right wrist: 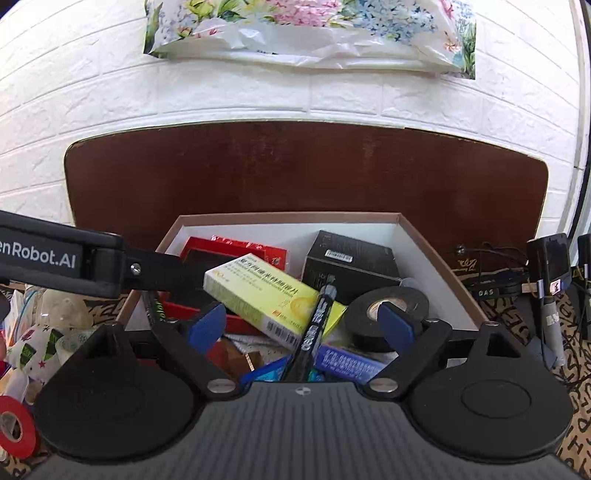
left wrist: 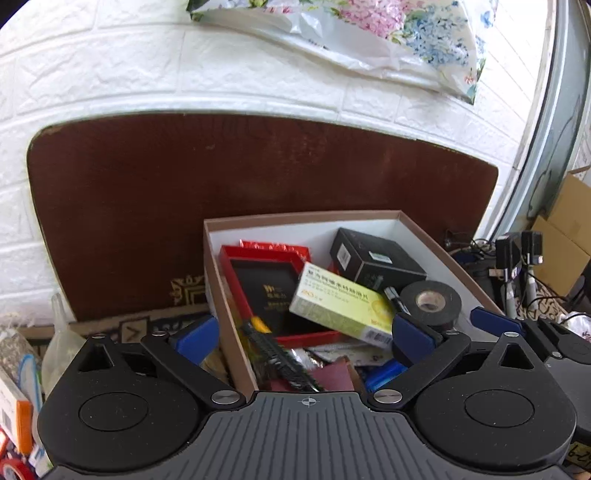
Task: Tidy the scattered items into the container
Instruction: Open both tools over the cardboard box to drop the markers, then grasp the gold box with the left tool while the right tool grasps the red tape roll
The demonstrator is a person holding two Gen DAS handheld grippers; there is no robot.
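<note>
A brown cardboard box (left wrist: pixel 424 232) with white inner walls (right wrist: pixel 417 236) holds a red tray with a black card (left wrist: pixel 266 291), a yellow-green medicine carton (left wrist: pixel 340 306) (right wrist: pixel 266 299), a black carton (left wrist: pixel 373 258) (right wrist: pixel 351 258), a black tape roll (left wrist: pixel 432 302) (right wrist: pixel 391 306) and a black marker (right wrist: pixel 317 325). My left gripper (left wrist: pixel 303 336) is open over the box's near left part, empty. My right gripper (right wrist: pixel 303 328) is open above the box; the marker lies between its fingers, untouched. The left gripper's arm (right wrist: pixel 74 258) crosses the right wrist view.
A brown board (right wrist: pixel 295 170) leans on the white brick wall behind the box. A floral plastic bag (right wrist: pixel 314 29) hangs above. A red tape roll (right wrist: pixel 14 428), ribbon and clear bags lie at left. Cables and black adapters (right wrist: pixel 546 266) lie at right on the patterned cloth.
</note>
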